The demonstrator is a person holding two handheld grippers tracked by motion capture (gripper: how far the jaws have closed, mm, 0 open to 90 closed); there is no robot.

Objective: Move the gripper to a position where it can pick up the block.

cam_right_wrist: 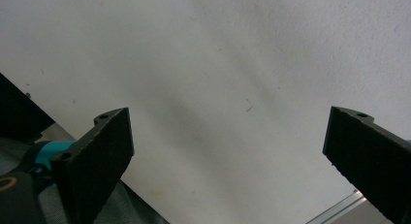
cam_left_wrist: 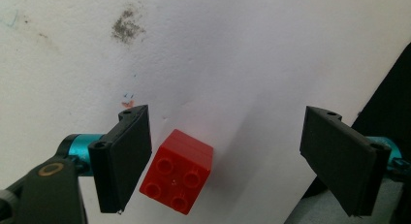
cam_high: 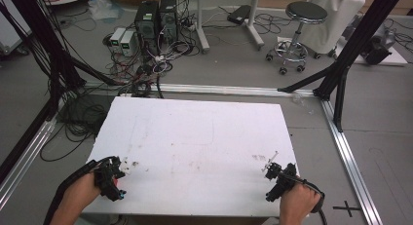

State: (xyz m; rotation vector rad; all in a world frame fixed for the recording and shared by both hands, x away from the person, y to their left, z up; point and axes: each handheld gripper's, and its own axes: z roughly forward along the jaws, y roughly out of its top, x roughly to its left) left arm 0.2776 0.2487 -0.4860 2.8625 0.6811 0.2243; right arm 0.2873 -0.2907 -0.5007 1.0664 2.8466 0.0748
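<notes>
Readable text: none on any surface.
Sign: a black cross mark (cam_high: 346, 206) on the grey floor (cam_high: 384, 132), right of the white bench (cam_high: 195, 132).

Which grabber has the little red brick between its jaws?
The left gripper: a red four-stud brick sits on the white table between its open jaws, near one jaw. The right gripper has open jaws too, with bare table between them.

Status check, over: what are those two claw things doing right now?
Left gripper open around red brick. Right gripper open over bare white table. Nothing in the way.
</notes>
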